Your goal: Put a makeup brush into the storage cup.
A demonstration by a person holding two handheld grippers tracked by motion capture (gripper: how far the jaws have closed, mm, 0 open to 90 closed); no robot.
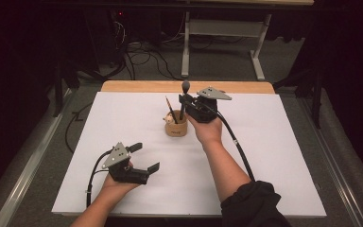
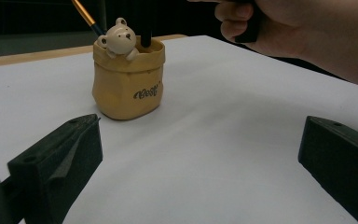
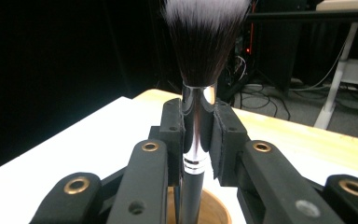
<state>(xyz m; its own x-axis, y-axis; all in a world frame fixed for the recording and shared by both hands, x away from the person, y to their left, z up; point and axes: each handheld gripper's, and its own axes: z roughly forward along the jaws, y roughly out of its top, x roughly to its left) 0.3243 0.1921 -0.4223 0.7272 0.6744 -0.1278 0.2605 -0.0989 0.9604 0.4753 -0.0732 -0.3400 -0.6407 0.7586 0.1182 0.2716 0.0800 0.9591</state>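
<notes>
Left gripper (image 1: 146, 157): low over the white table cover (image 1: 274, 156), near its front left; jaws spread wide, nothing between them.

Yellow bear-trimmed pot (image 1: 176, 126): centre of the cover, upright; a gold-ferruled brush (image 1: 171, 109) leans inside.

Right gripper (image 1: 185, 100): just behind and above the pot, jaws clamped on the chrome ferrule of a makeup brush (image 3: 196, 88), upright, bristles up, handle descending into the pot.

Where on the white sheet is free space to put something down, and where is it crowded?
The white sheet is bare right of the right forearm, along the left edge above the left hand-held gripper, and between that gripper and the pot. It is crowded at the pot, where the right hand-held gripper holds a brush above it.
</notes>
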